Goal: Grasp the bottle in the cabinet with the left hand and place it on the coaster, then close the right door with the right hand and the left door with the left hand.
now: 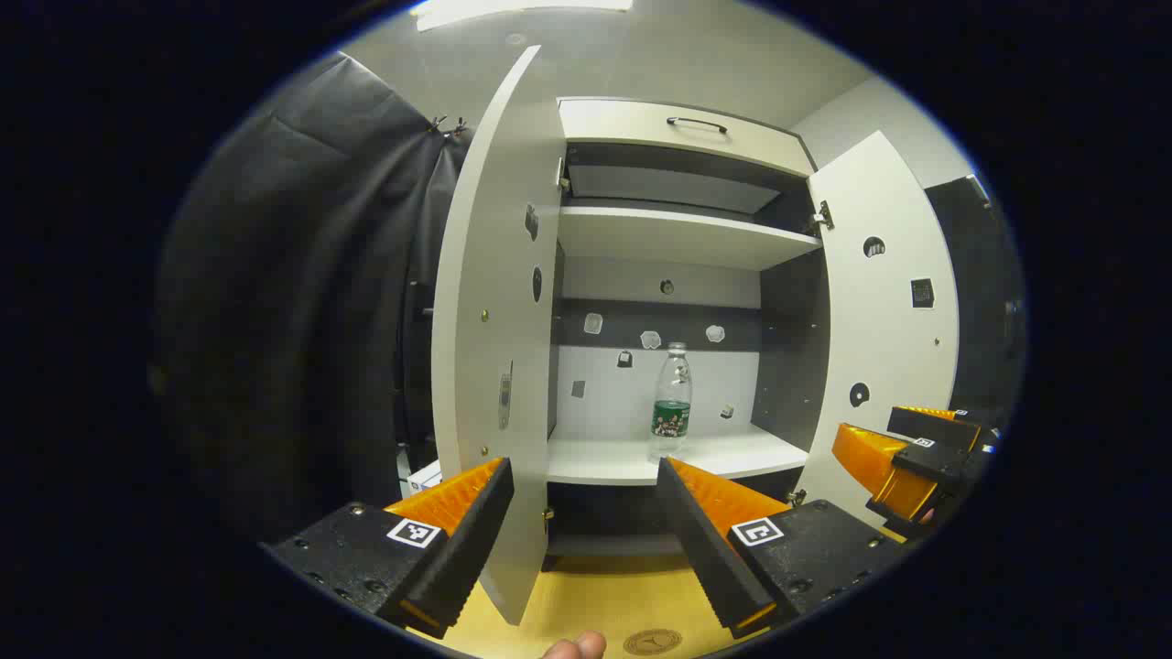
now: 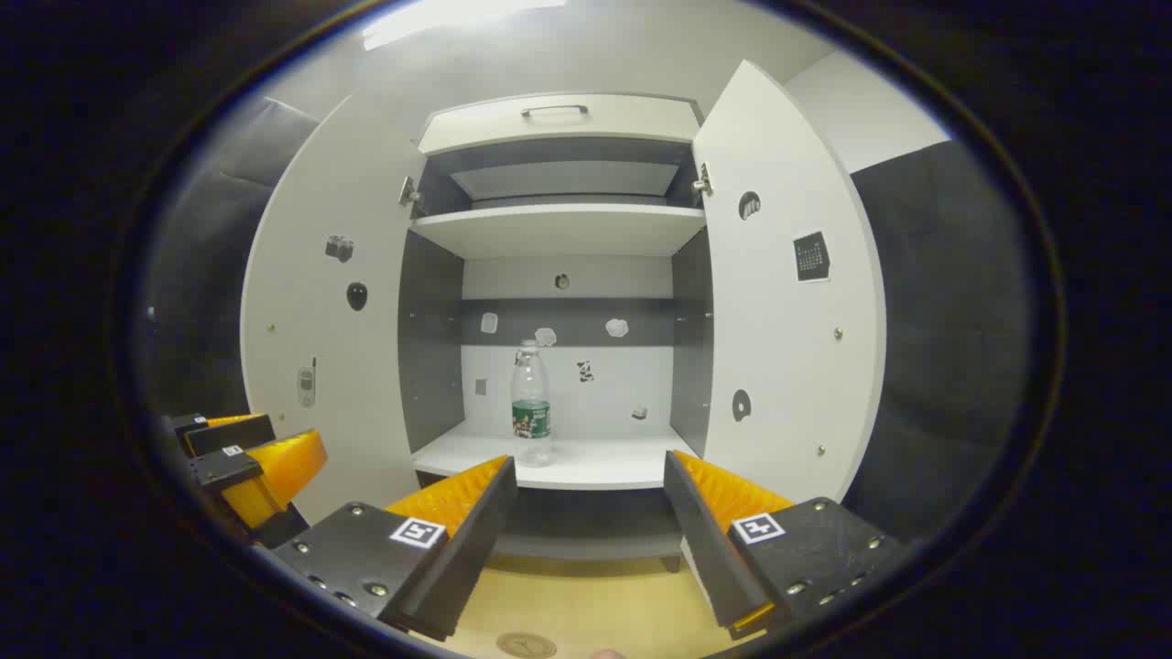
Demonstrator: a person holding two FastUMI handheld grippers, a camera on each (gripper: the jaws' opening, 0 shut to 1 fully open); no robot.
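Note:
A clear plastic bottle (image 1: pixel 671 401) with a green label stands upright on the lower shelf (image 1: pixel 723 455) of the white cabinet, also the bottle (image 2: pixel 531 403) in the right gripper view. Both doors stand wide: left door (image 1: pixel 494 348), right door (image 1: pixel 884 311). My left gripper (image 1: pixel 586 485) is open and short of the shelf, with nothing between its fingers. My right gripper (image 2: pixel 591 480) is open too, facing the cabinet; it appears as the right gripper (image 1: pixel 902 458) off to the side in the left gripper view. A round coaster (image 1: pixel 652 642) lies on the wooden table near me.
The upper shelf (image 1: pixel 678 236) holds nothing. A closed drawer with a dark handle (image 1: pixel 696 123) tops the cabinet. Small stickers dot the back wall and doors. Black cloth (image 1: pixel 302 302) hangs left of the cabinet. A fingertip (image 1: pixel 575 648) shows at the bottom edge.

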